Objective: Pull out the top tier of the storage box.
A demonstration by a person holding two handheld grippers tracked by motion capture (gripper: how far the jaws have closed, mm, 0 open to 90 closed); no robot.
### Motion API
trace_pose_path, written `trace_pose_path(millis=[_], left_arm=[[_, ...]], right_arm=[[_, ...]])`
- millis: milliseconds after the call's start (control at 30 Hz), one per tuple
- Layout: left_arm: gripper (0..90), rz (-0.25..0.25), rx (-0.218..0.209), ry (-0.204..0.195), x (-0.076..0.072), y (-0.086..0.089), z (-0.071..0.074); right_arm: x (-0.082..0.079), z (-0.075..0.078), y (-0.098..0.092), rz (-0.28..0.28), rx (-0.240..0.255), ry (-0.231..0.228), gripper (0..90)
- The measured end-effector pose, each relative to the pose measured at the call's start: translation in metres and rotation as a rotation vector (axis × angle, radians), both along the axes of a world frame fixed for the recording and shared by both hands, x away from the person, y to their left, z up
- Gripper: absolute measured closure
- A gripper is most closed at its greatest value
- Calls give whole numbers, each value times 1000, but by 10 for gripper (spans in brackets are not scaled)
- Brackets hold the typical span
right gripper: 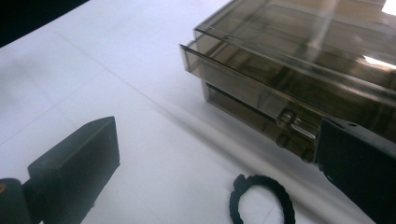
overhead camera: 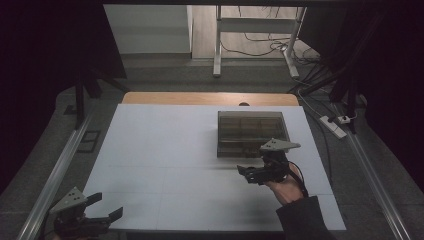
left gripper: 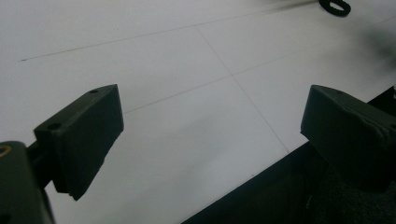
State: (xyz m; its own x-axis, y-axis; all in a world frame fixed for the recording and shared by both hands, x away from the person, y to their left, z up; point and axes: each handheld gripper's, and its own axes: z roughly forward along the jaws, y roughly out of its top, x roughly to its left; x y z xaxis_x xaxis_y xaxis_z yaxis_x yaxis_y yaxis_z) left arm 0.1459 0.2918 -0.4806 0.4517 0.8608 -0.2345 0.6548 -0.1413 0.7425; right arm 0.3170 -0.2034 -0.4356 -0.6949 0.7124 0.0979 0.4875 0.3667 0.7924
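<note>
Right gripper point(overhead camera: 256, 172), jaws spread and empty, hovers beside the smoked plastic box point(overhead camera: 252, 132) at two o'clock on the table point(overhead camera: 165, 150), black ring point(right gripper: 262, 201) lying loose beneath; probably next: grasp the ring; left gripper point(overhead camera: 102, 207) idle, agape.

I record the table point(overhead camera: 165, 150) surface as plain white, crossed by thin faint grey seam lines, with a light wood-coloured strip point(overhead camera: 210, 98) along its far edge. The box point(right gripper: 299, 70) I read as translucent smoky brown-grey plastic with a small silvery latch point(right gripper: 299, 125) on its front, and the ring point(right gripper: 264, 200) lying before it as matt black with a ribbed, braided-looking pattern. Both the left gripper point(left gripper: 212, 135) and the right gripper point(right gripper: 219, 168) I note as black in the jaws, each carrying a pale grey plate point(overhead camera: 279, 145), while the sleeve point(overhead camera: 305, 220) is dark.
</note>
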Motion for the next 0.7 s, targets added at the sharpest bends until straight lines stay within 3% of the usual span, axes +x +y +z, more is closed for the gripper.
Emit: trace_pose_path(millis=[133, 233, 300, 333, 467, 633, 700], left_arm=[[58, 1, -1, 0, 0, 0, 0], [58, 4, -5, 2, 0, 0, 0], [58, 4, -5, 2, 0, 0, 0], [58, 5, -6, 2, 0, 0, 0], [57, 6, -7, 2, 0, 0, 0], [58, 6, -7, 2, 0, 0, 0], [58, 6, -7, 3, 0, 0, 0]], right_arm=[[7, 6, -7, 30, 13, -15, 0], [13, 9, -12, 54, 21, 15, 10], [14, 9, -13, 67, 8, 10, 10], [17, 11, -14, 86, -36, 2, 17], [21, 11, -15, 101, -93, -3, 16], [25, 11, -17, 102, -106, 2, 13], [30, 13, -20, 103, -89, 15, 12]])
